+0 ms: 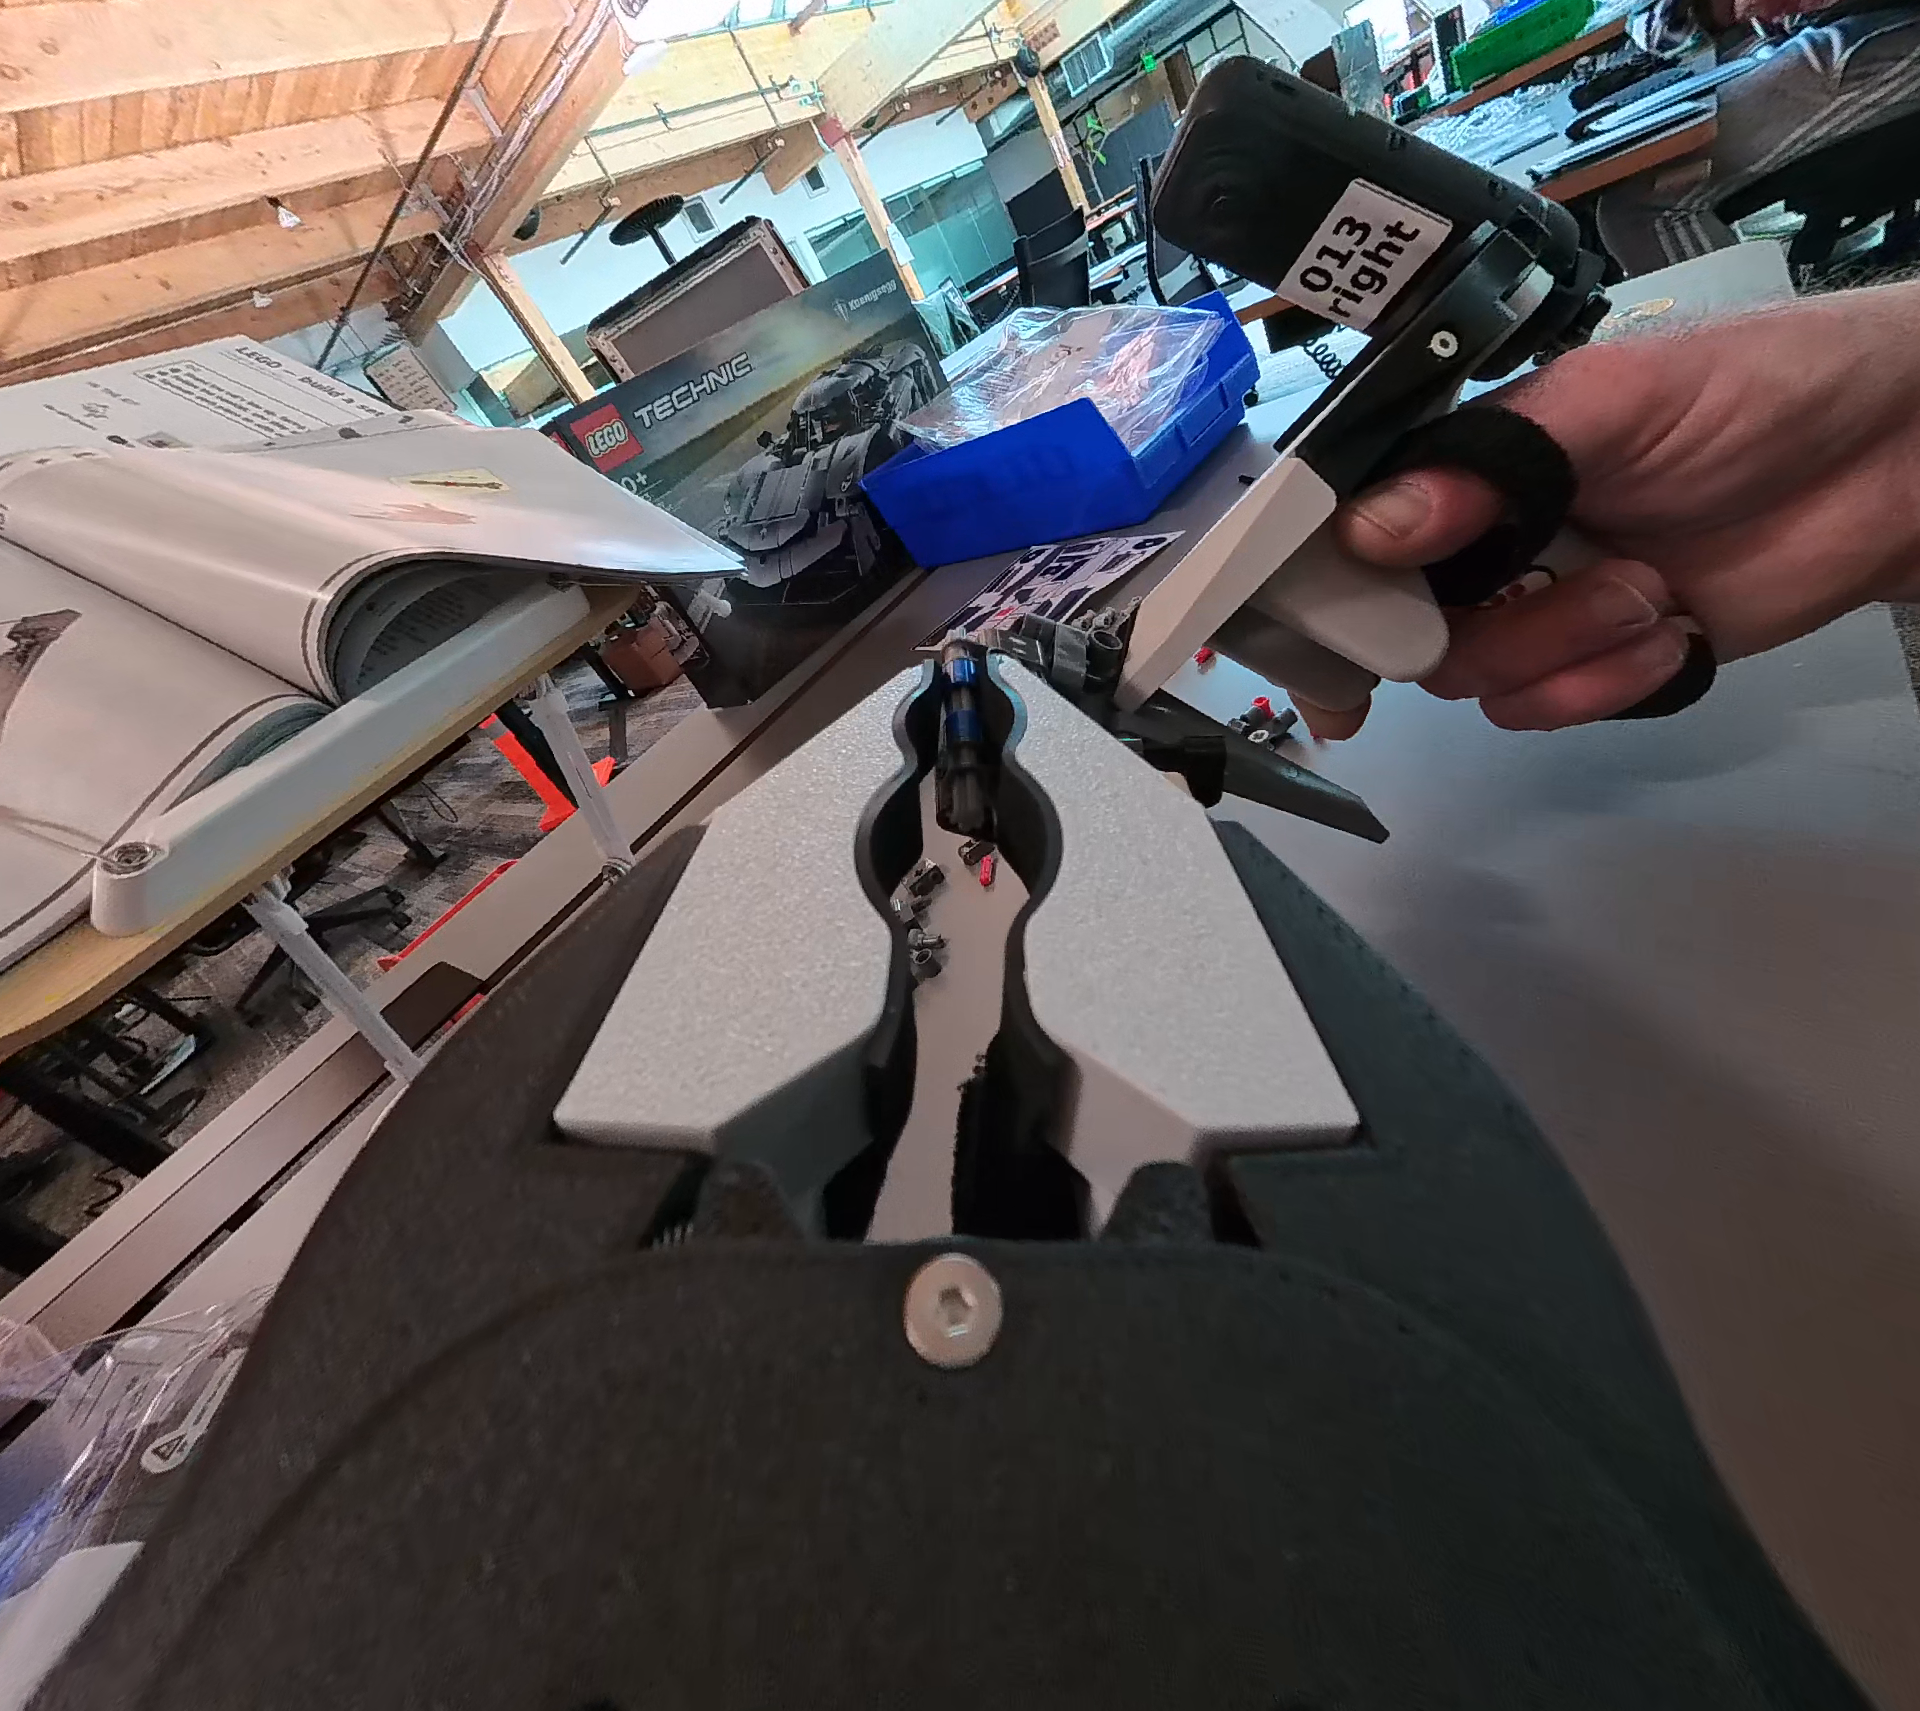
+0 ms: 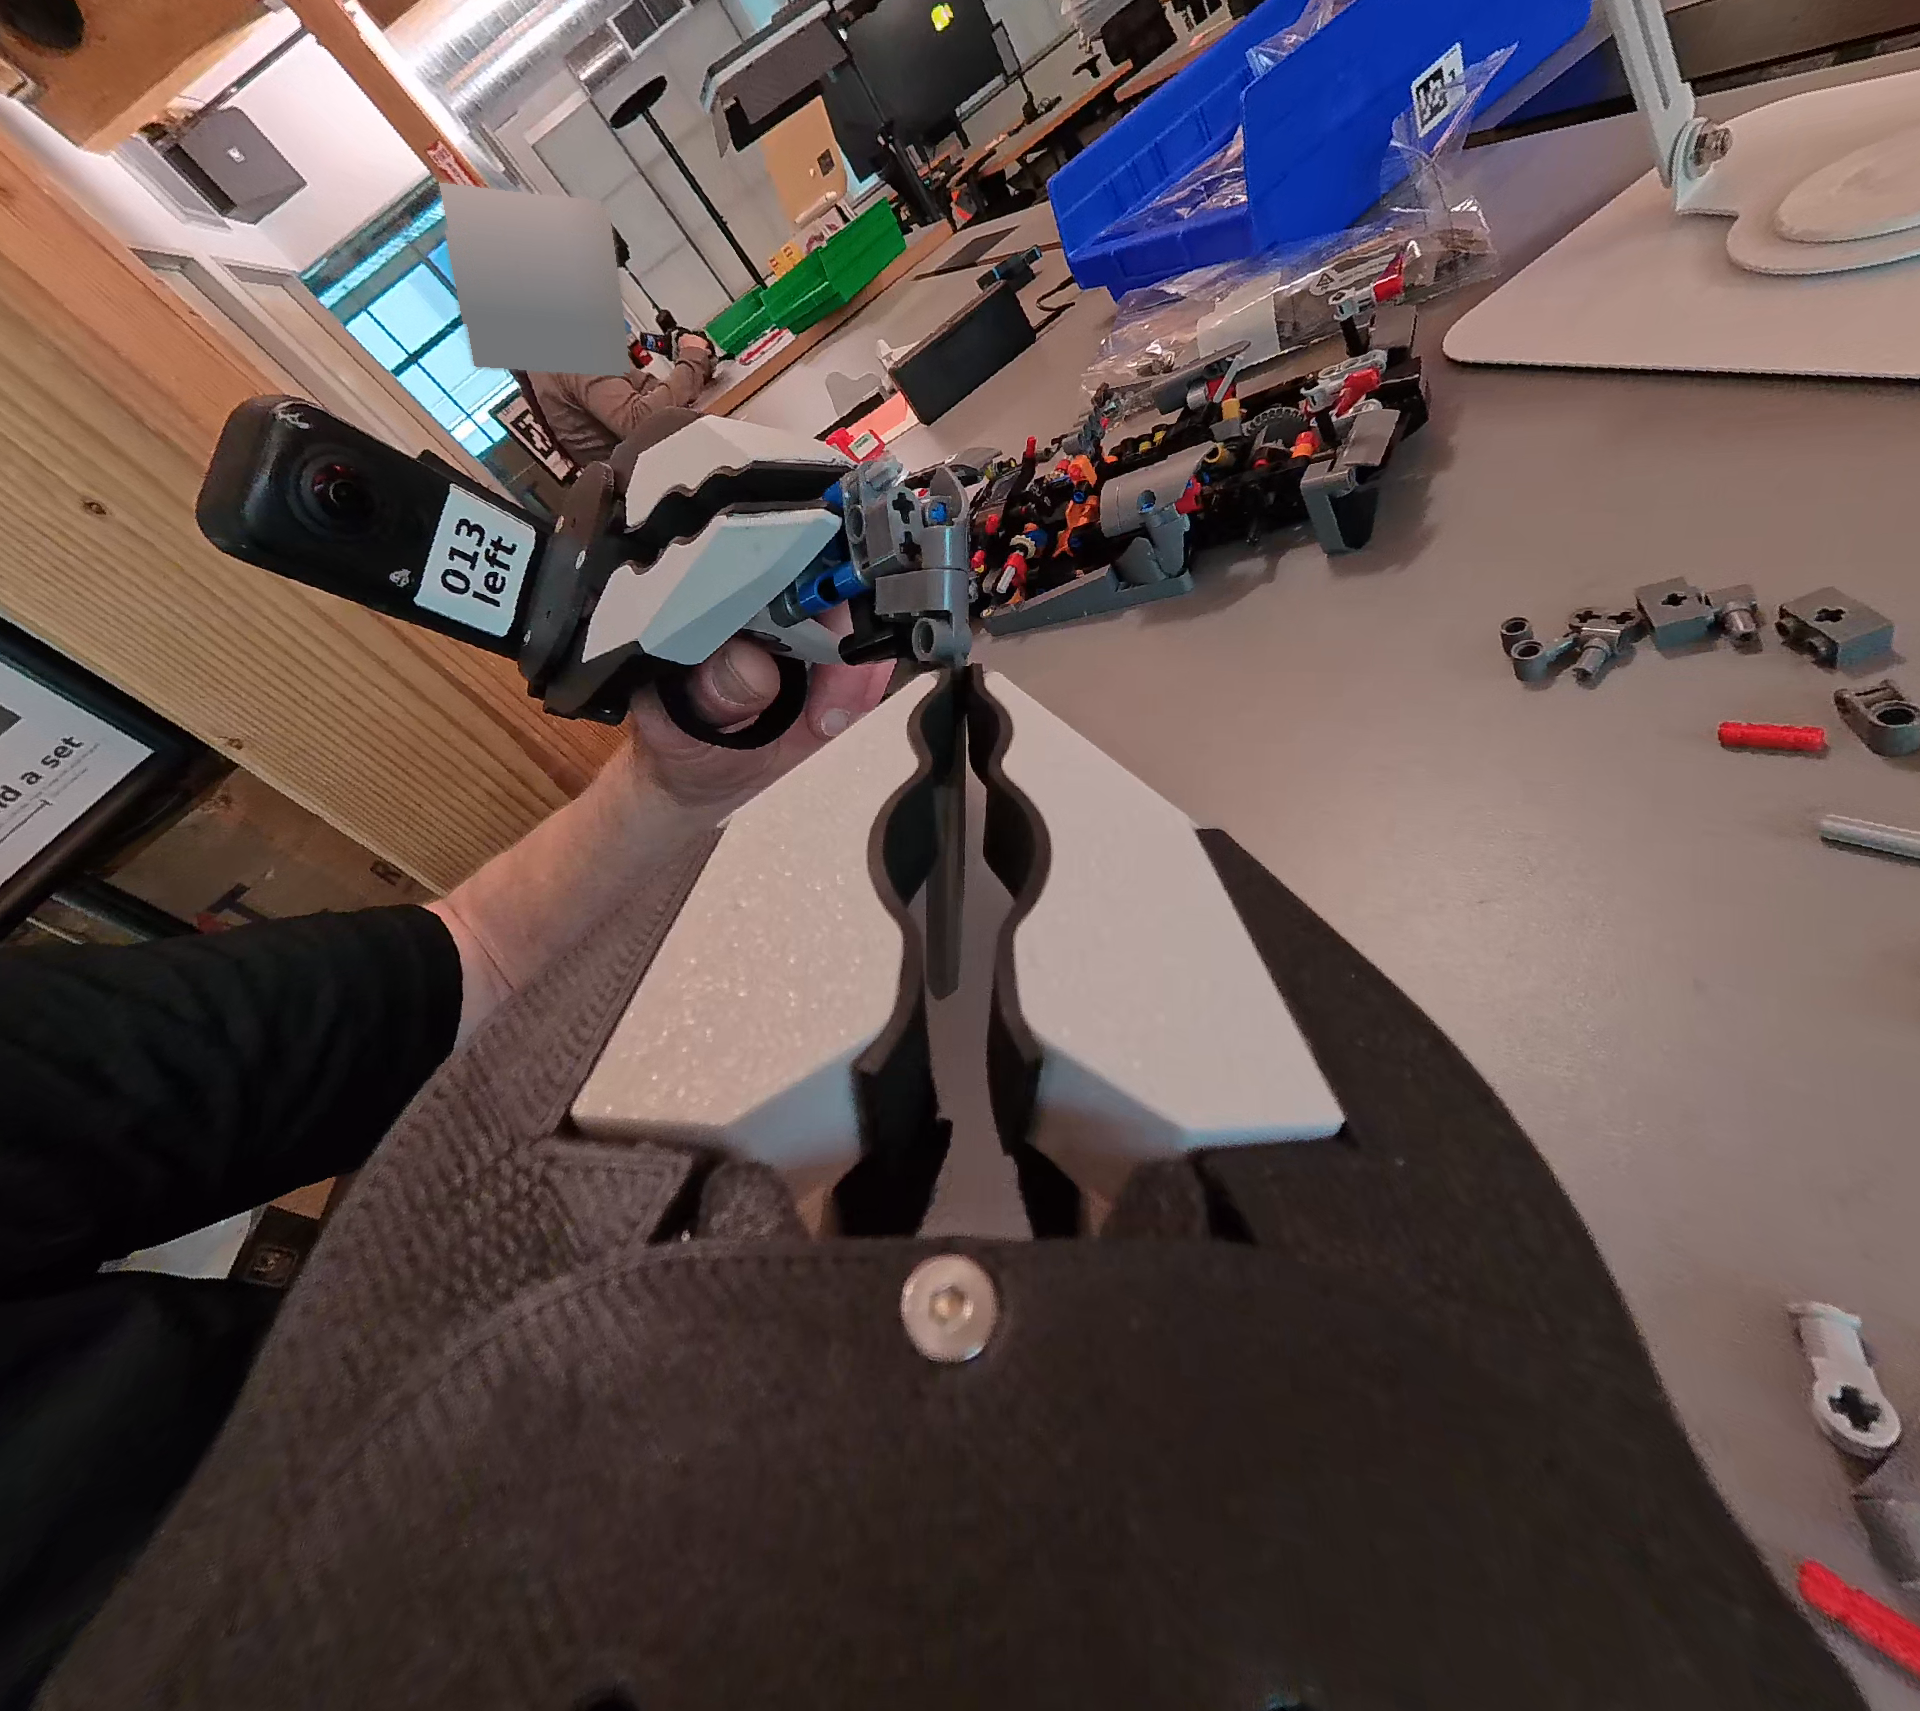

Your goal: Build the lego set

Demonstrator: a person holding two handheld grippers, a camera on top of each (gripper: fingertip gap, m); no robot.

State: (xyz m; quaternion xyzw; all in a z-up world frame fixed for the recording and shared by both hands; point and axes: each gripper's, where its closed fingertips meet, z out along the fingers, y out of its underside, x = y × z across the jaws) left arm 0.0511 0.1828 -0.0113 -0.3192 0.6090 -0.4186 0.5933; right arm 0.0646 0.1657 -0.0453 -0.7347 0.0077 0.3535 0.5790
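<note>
Left gripper (image 1: 961,705) fingers clamp grey sub-assembly (image 2: 909,560); right gripper (image 2: 961,695) pinches a dark axle (image 2: 948,882).

Grey-blue lego subassembly (image 2: 909,560) aloft; chassis (image 2: 1205,487) tabled.

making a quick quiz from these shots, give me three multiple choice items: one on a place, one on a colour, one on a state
1. Where is the small grey and blue lego assembly?
A. in the left gripper
B. in a blue bin
C. on the open booklet

2. What colour is the short loose pin lying on the table?
A. green
B. red
C. yellow

3. How is the right gripper?
A. wide open and empty
B. shut on a thin dark flat piece
C. shut on a plastic bag

Answers: 1 A, its fingers clamp the assembly off the table. 2 B, it is plainly red. 3 B, the dark strip runs between its closed fingers.
</note>
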